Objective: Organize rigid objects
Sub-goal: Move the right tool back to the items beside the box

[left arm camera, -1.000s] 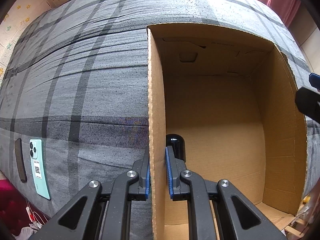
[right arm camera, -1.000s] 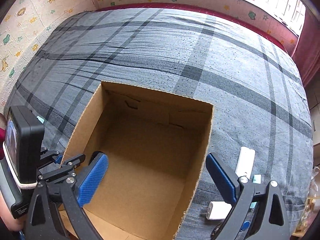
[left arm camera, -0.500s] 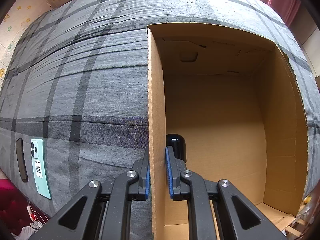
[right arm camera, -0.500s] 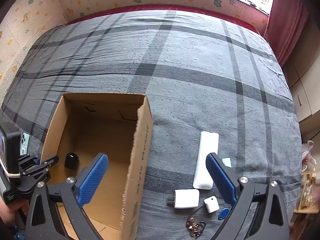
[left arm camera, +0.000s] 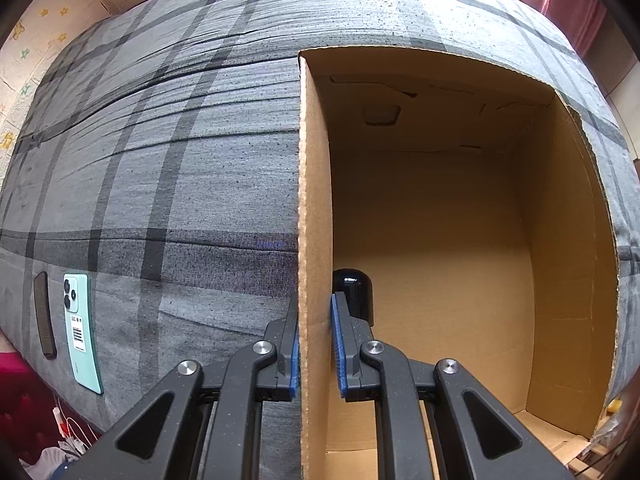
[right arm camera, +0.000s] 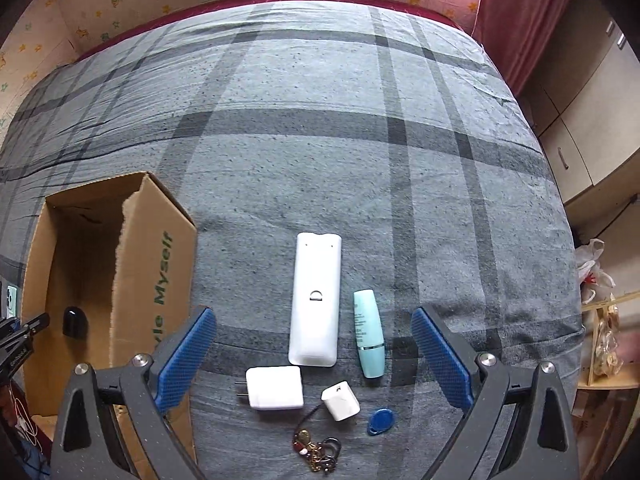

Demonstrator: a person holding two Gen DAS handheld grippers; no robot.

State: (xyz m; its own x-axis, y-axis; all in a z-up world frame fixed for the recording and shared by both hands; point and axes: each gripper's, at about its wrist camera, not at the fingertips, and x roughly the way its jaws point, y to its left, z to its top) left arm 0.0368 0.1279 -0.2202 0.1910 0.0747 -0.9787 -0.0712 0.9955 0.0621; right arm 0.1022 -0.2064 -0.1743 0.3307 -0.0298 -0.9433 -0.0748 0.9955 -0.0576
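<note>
An open cardboard box [left arm camera: 568,240] [right arm camera: 156,256] lies on the grey plaid bed. My left gripper [left arm camera: 315,344] is shut on the box's left wall [left arm camera: 314,200], one blue pad on each side. A small black cap [left arm camera: 353,294] [right arm camera: 75,321] sits on the box floor beside that wall. My right gripper [right arm camera: 314,340] hangs open above a cluster of items: a white remote [right arm camera: 316,300], a teal tube [right arm camera: 368,332], a white plug charger [right arm camera: 274,387], a small white cube adapter [right arm camera: 341,400], a blue key fob [right arm camera: 381,421] and a bunch of keys [right arm camera: 316,450].
Left of the box lie a mint-green phone [left arm camera: 81,332] and a dark slim bar [left arm camera: 44,314] near the bed's edge. A wardrobe [right arm camera: 580,120] and a shelf with bags [right arm camera: 604,320] stand right of the bed. Patterned wall [right arm camera: 120,12] runs behind it.
My right gripper has swung from above the box to the right, over the remote and chargers, and left the left wrist view. The left gripper has stayed clamped on the box wall.
</note>
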